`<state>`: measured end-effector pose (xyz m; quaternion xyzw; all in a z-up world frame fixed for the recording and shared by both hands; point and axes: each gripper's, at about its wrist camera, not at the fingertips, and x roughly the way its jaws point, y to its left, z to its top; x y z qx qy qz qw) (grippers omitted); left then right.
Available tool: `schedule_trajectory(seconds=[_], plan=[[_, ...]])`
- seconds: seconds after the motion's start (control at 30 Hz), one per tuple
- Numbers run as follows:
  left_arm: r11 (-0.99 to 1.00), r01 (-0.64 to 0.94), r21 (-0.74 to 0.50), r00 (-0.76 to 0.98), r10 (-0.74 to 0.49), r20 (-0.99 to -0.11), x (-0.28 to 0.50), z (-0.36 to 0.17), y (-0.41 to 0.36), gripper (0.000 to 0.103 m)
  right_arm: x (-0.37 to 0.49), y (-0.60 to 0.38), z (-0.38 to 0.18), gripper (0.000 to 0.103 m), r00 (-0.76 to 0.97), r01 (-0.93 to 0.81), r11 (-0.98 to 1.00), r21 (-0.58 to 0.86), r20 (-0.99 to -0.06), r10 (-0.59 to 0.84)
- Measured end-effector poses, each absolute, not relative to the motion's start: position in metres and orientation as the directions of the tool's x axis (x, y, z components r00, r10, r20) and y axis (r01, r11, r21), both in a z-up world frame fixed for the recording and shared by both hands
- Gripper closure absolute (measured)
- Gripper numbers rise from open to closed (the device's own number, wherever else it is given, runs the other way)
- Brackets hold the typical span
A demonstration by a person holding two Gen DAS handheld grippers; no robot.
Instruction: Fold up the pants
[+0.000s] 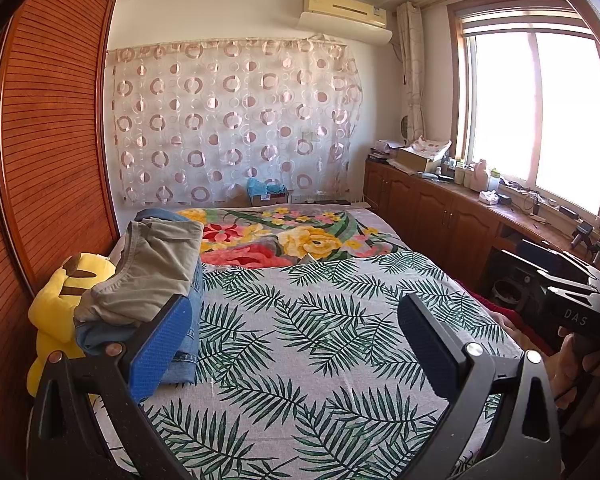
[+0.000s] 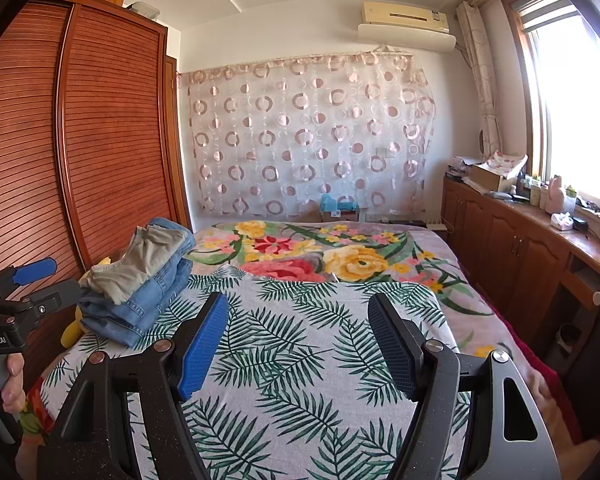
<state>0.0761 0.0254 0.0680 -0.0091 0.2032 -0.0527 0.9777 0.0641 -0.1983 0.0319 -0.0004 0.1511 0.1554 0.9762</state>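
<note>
A stack of folded pants [image 1: 148, 276] [image 2: 140, 280] lies at the left edge of the bed, khaki pants on top of blue jeans. My left gripper [image 1: 296, 312] hovers open over the leaf-print sheet [image 1: 320, 340], its blue left pad [image 1: 160, 344] right beside the stack, nothing between the fingers. My right gripper [image 2: 298, 320] is open too, above the same sheet [image 2: 300, 380], with the stack to its left and apart from it. In the right wrist view the left gripper's blue pad [image 2: 34, 271] shows at the left edge, a hand on its handle.
A yellow plush toy [image 1: 60, 308] sits between the bed and the wooden wardrobe [image 1: 48, 160]. A floral blanket [image 1: 284, 236] covers the far half of the bed. Wooden cabinets [image 2: 512, 248] with clutter on top run under the window on the right.
</note>
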Motion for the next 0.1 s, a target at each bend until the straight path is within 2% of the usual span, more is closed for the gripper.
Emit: schedule_trajectory(seconds=[0.1], plan=[[0.994, 0.099, -0.040, 0.911, -0.106, -0.398, 0.0761, 0.0683, 0.0257, 0.000, 0.0638, -0.1981, 0.0319, 0.029, 0.907, -0.302, 0.952, 0.046, -0.295, 0.302]])
